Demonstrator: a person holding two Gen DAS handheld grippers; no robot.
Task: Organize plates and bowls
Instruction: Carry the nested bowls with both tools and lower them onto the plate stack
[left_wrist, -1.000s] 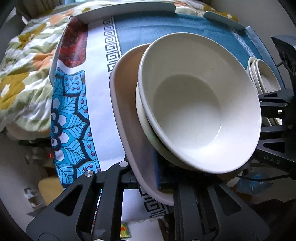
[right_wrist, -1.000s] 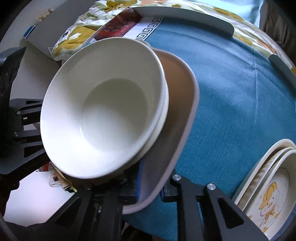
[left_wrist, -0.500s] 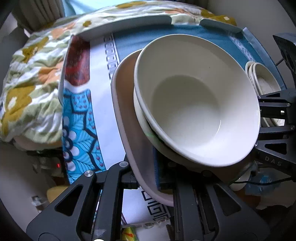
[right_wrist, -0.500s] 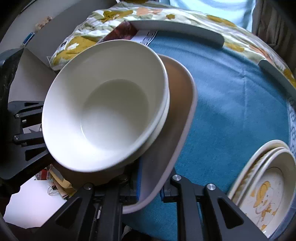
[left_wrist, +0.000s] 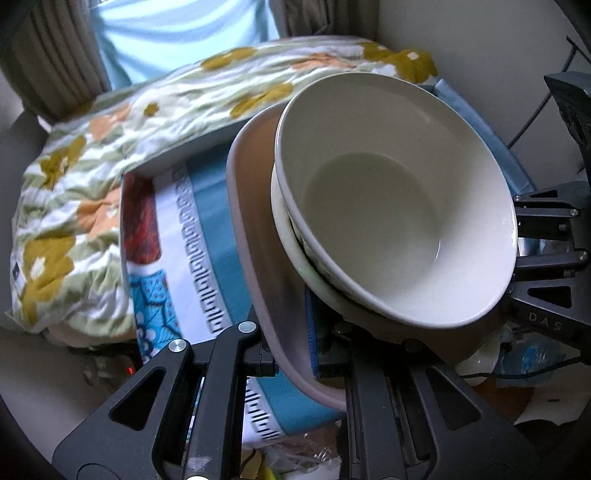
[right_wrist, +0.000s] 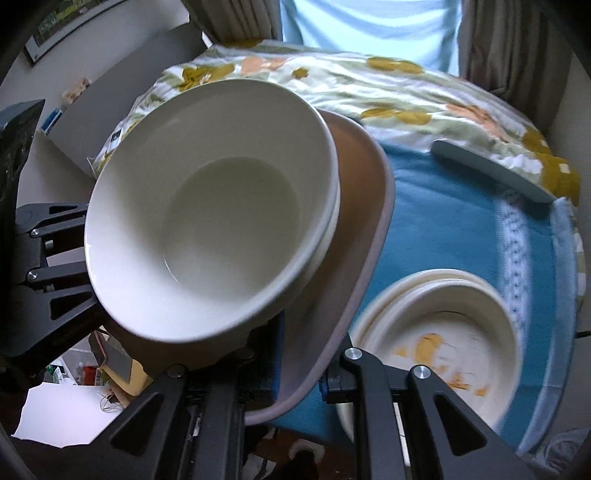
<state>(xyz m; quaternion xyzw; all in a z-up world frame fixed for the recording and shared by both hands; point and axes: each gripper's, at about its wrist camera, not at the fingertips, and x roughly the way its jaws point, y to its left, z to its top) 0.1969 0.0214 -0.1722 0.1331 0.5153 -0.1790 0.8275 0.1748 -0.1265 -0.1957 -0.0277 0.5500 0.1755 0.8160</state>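
Observation:
A brown-pink plate (left_wrist: 251, 236) carries two nested white bowls (left_wrist: 384, 206). My left gripper (left_wrist: 291, 354) is shut on the plate's near rim from one side. My right gripper (right_wrist: 299, 369) is shut on the rim of the same plate (right_wrist: 354, 236) from the other side, with the bowls (right_wrist: 221, 214) resting on it. The plate is held up off the table and tilted. A stack of cream plates with a yellow duck print (right_wrist: 443, 332) lies on the blue cloth at the lower right of the right wrist view.
The table is covered with a blue patterned cloth (right_wrist: 443, 221) and has raised grey edge rails (right_wrist: 491, 173). A floral quilt (left_wrist: 110, 147) lies behind and to the left. Curtains and a window are at the back. Clutter lies on the floor below.
Both grippers have lifted the plate with the bowls up and back from the table. The table has dropped lower in view, and the stack of duck plates now shows fuller.

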